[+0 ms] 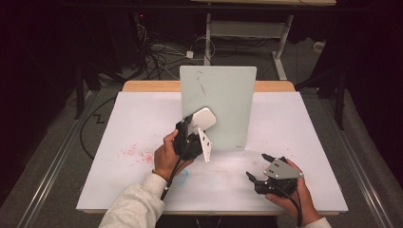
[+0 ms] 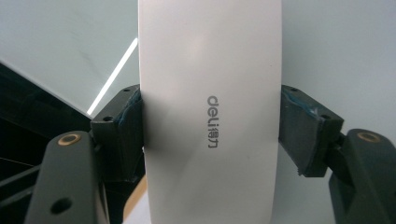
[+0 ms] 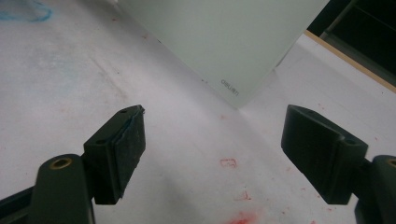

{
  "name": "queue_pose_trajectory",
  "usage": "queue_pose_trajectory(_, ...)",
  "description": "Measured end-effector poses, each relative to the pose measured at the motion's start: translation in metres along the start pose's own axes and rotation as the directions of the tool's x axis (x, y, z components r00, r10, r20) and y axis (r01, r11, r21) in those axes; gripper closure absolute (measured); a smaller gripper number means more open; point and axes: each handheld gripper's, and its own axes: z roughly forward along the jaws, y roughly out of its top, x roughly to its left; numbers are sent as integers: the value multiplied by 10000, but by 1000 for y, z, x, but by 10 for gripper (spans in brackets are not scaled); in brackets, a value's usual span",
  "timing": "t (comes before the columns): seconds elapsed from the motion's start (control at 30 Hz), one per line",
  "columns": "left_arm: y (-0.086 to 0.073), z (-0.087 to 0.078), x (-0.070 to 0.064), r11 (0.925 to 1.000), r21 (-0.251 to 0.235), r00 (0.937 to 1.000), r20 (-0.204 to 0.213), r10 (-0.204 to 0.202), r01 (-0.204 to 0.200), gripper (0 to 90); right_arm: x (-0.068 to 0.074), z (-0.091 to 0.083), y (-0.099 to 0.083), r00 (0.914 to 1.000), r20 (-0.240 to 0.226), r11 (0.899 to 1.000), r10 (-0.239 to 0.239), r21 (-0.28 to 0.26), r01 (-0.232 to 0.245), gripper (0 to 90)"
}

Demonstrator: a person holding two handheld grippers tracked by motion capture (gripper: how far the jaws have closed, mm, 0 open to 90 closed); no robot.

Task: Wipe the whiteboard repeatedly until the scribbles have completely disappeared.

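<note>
A pale green glass board [image 1: 223,104] stands upright on the white table [image 1: 142,118], with a few dark marks near its upper left. My left gripper [image 1: 192,130] is shut on a white eraser [image 1: 203,118], which it holds against the board's lower left face. In the left gripper view the white eraser [image 2: 210,112], printed with a grey "deli" logo, is pinched between both pads [image 2: 128,126], with the board [image 2: 60,42] behind it. My right gripper [image 1: 259,166] rests low over the table at front right, open and holding nothing. The right gripper view shows its open gripper [image 3: 212,144] facing the board's lower corner [image 3: 224,42].
Red marker smudges [image 1: 135,153] stain the table at left and a blue scribble [image 1: 183,175] lies near the front. Red marks [image 3: 233,186] also lie under the right gripper. A wooden strip [image 1: 142,86] edges the table's far side. Cables and desk legs are on the floor beyond.
</note>
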Motion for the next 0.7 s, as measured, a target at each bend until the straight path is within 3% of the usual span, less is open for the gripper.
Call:
queue_pose_trajectory(0.07,-5,0,-13,9994,110,9994,-27,339,-338,291,0,0,0,10000,-14,10000,-21,5,21,225)
queue_pose_trajectory(0.13,-8,0,-18,9995,127,9996,48,282,-282,291,1,0,0,10000,11,10000,50,29,-50,225)
queue_pose_trajectory(0.2,-8,0,-18,9997,117,9997,67,225,-226,291,1,0,0,10000,1,10000,10,28,-10,224)
queue_pose_trajectory(0.37,0,-1,-3,10000,84,9996,290,-23,20,291,1,0,0,10000,-12,10000,7,10,-7,224)
queue_pose_trajectory(0.4,6,-1,11,9991,-51,9987,297,-414,416,291,0,0,0,10000,11,10000,13,7,-13,225)
queue_pose_trajectory(0.47,11,0,27,9965,-191,9963,286,-813,819,291,0,0,0,10000,8,10000,33,5,-33,224)
queue_pose_trajectory(0.6,22,0,54,9936,-404,9944,34,-1053,1054,291,0,0,0,10000,1,10000,2,3,-2,225)
queue_pose_trajectory(0.7,28,1,74,9869,-562,9884,-1,-1518,1515,291,0,0,0,10000,4,10000,28,8,-28,225)
